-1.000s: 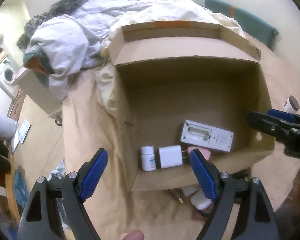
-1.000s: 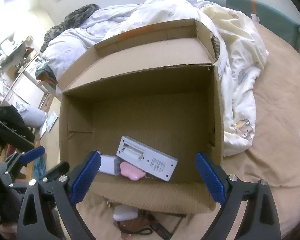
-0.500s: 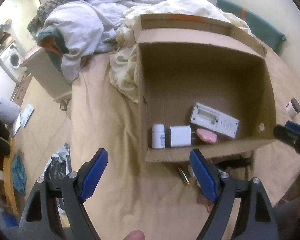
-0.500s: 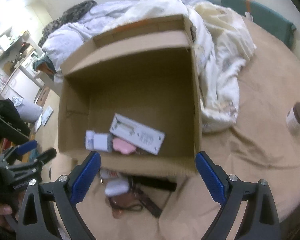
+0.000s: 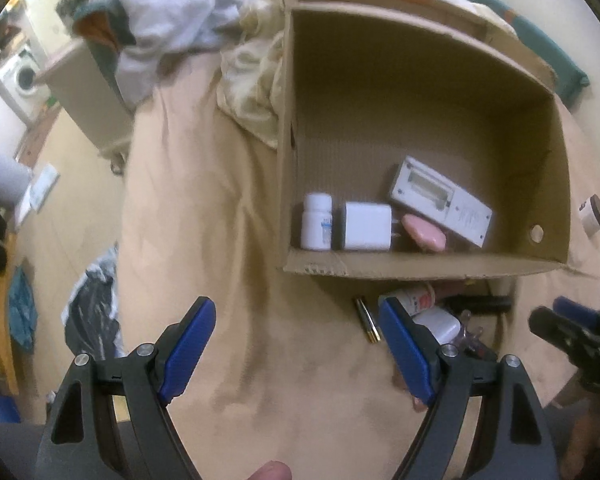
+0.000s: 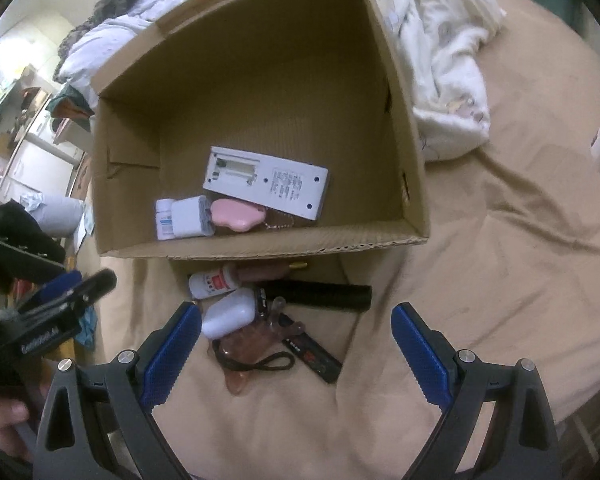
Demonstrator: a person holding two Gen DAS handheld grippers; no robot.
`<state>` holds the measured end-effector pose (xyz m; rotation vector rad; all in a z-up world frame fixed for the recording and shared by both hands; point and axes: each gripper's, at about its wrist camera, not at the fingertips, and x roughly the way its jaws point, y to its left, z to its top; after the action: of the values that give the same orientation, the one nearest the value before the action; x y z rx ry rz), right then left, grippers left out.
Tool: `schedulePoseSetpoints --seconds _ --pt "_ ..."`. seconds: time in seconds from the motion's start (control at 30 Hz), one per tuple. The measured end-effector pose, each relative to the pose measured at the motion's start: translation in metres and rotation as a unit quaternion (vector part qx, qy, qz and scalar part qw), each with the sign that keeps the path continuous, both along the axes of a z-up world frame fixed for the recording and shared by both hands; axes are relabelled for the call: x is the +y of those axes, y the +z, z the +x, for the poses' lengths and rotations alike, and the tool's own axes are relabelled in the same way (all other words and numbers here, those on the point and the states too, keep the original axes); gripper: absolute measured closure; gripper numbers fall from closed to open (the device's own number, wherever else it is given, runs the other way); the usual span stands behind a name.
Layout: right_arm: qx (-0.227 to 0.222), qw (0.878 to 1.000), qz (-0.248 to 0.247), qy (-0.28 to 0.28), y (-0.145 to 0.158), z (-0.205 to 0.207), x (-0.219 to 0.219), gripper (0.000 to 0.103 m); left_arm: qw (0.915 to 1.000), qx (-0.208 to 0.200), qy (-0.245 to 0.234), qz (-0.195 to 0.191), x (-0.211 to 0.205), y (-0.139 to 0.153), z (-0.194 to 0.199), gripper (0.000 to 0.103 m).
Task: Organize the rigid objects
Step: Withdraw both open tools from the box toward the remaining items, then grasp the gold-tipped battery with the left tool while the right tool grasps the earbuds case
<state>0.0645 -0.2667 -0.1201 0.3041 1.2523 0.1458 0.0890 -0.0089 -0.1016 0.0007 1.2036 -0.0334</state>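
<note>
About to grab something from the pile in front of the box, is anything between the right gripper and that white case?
Nothing visible blocks it. The right gripper is open above the pile, and the white case lies exposed on top, beside the black cylinder.

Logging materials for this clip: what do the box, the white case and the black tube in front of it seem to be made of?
The cardboard box: brown corrugated board, matte; fluting shows along its torn front edge. The white case: probably hard plastic, smooth with rounded corners and a soft sheen. The black tube: matte black, plastic or coated metal; the blur leaves it open.
</note>
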Motion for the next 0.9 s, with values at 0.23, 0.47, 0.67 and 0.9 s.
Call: schedulePoseSetpoints --seconds 0.23,0.47,0.67,0.9 --pt "0.013 1.000 -0.010 0.004 -0.010 0.009 0.009 0.002 0.9991 0.036 -0.023 -0.005 -0.013 -0.031 -0.007 0.021" --pt "0.020 0.999 -0.035 0.019 -0.015 0.010 0.017 0.002 0.9943 0.102 -0.018 -0.027 -0.025 -0.081 0.007 0.048" --pt "0.025 1.000 -0.018 0.006 -0.015 0.007 0.010 0.002 0.9950 0.095 -0.028 -0.014 -0.043 -0.085 0.017 0.049" --pt "0.055 0.998 0.019 -0.025 -0.029 0.011 -0.004 0.002 0.9945 0.098 -0.033 -0.015 -0.047 -0.090 0.020 0.076"
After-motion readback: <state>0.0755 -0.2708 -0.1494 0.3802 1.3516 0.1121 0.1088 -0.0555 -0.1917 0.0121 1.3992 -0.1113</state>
